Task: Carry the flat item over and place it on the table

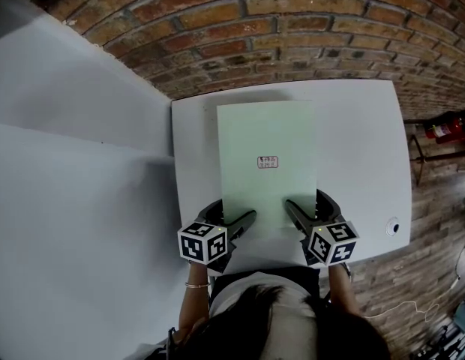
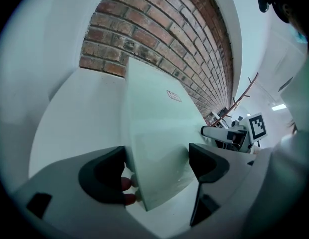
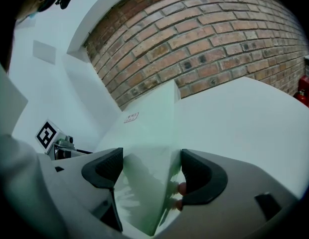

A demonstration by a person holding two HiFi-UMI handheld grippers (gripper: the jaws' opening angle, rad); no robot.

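Observation:
A pale green flat sheet (image 1: 266,156) with a small label (image 1: 268,162) lies on the white table (image 1: 360,148), its long side running away from me. My left gripper (image 1: 234,210) is at its near left corner and my right gripper (image 1: 304,199) at its near right corner. Both are open. Each has its inner jaw over the sheet and its outer jaw just beyond the side edge. The left gripper view shows the sheet's corner (image 2: 154,133) between the spread jaws. In the right gripper view the sheet's corner (image 3: 149,148) sits the same way.
A brick wall (image 1: 292,28) runs behind the table. A white panel (image 1: 75,163) borders the table's left side. The table has a small round fitting (image 1: 393,227) near its front right corner. A red fire extinguisher (image 1: 442,130) stands on the floor at the right.

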